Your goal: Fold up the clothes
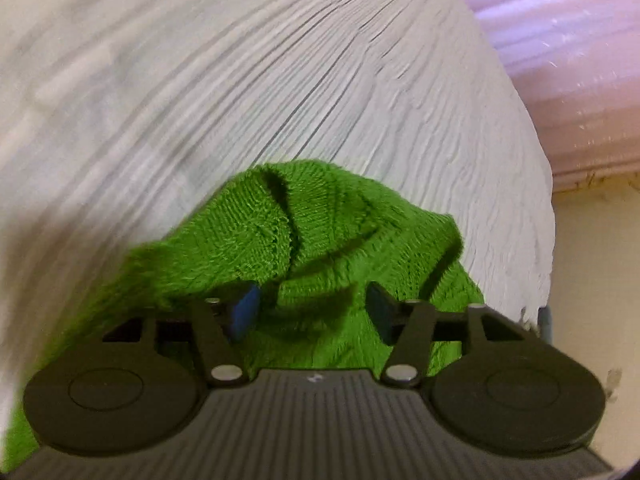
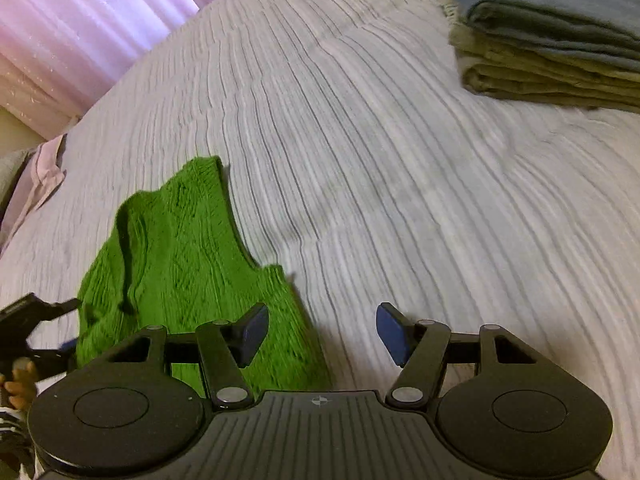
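Observation:
A bright green knitted garment (image 1: 320, 232) lies bunched and creased on a pale ribbed bedspread (image 1: 280, 80). My left gripper (image 1: 312, 312) hangs right over it with its jaws apart. A raised fold of the knit sits between the blue pads, which do not visibly press on it. In the right wrist view the green garment (image 2: 180, 260) spreads out at lower left. My right gripper (image 2: 324, 332) stands open at its right edge, one finger over the knit, the other over bare bedspread (image 2: 360, 160), nothing between them. The left gripper's black frame (image 2: 40, 308) and a hand (image 2: 16, 392) show at the left edge.
A stack of folded clothes (image 2: 552, 40), blue-grey over olive, sits at the far right of the bed. A pink curtain (image 2: 80, 20) hangs beyond the bed's far edge. A pale pink cloth (image 2: 40, 176) lies at the left edge. The bed's edge (image 1: 548, 240) drops off to the right.

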The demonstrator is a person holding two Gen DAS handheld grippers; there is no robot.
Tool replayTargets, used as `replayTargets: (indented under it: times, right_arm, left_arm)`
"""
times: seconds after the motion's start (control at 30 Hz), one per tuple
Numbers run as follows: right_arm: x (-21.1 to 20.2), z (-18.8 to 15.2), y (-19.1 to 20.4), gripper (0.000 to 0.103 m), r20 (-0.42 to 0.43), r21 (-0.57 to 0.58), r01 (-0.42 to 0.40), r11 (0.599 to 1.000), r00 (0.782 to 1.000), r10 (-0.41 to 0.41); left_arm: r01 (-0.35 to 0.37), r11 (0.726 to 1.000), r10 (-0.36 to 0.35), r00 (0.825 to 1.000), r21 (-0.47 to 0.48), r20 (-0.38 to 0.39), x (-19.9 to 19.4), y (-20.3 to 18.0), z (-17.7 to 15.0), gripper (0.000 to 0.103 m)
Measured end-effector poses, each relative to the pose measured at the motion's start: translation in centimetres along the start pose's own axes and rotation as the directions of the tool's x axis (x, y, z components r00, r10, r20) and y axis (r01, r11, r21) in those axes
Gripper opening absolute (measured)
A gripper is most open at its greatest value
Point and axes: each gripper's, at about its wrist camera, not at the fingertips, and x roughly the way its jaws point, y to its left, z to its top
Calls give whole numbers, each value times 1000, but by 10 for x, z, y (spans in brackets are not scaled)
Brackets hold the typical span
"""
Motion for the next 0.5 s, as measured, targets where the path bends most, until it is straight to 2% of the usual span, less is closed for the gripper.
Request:
replayTargets:
  times: [0.07, 0.1, 0.13, 0.2, 0.27, 0.3, 0.37, 0.4, 0.43, 0.5]
  right_arm:
    - [14, 1, 0, 63, -7, 14, -3, 1000, 1000, 3]
    - [21, 2, 2, 63, -15, 13, -1, 1000, 1000, 1]
    - [26, 4, 5, 63, -18, 7, -2, 1000, 1000, 2]
    - [32, 12, 11, 63, -6, -23, -8, 1000, 1000, 8]
    - [39, 23, 19, 63, 12, -70, -25, 997, 1000, 26]
    - [45, 30, 24, 63, 22, -98, -33, 995, 999, 36]
    - [58, 44, 38, 63, 32, -154, -56, 986, 998, 62]
    - [66, 51, 46, 63, 33, -183, -70, 981, 996, 78]
    - [74, 57, 53, 63, 28, -214, -83, 973, 995, 91]
    - [89, 67, 68, 63, 19, -273, -92, 958, 995, 101]
  left_arm:
    - [-2, 1000, 2, 1000, 6, 8, 3, -3, 5, 10]
    - [-3, 1000, 2, 1000, 28, 26, 0, -8, 9, 9]
    - [2, 996, -9, 997, 93, 74, -11, -19, 16, 9]
    - [-30, 969, -18, 982, 245, 189, -36, -47, 39, 8]
    - [-89, 929, 8, 975, 359, 222, -41, -68, 65, 8]
    - [-131, 899, 42, 975, 419, 216, -36, -76, 74, 9]
    - [-225, 813, 147, 972, 538, 185, -11, -82, 85, 16]
    - [-260, 799, 201, 965, 542, 167, 1, -77, 87, 22]
    - [-287, 789, 245, 958, 544, 151, 11, -72, 90, 27]
    - [-254, 831, 208, 967, 495, 146, 9, -59, 89, 30]
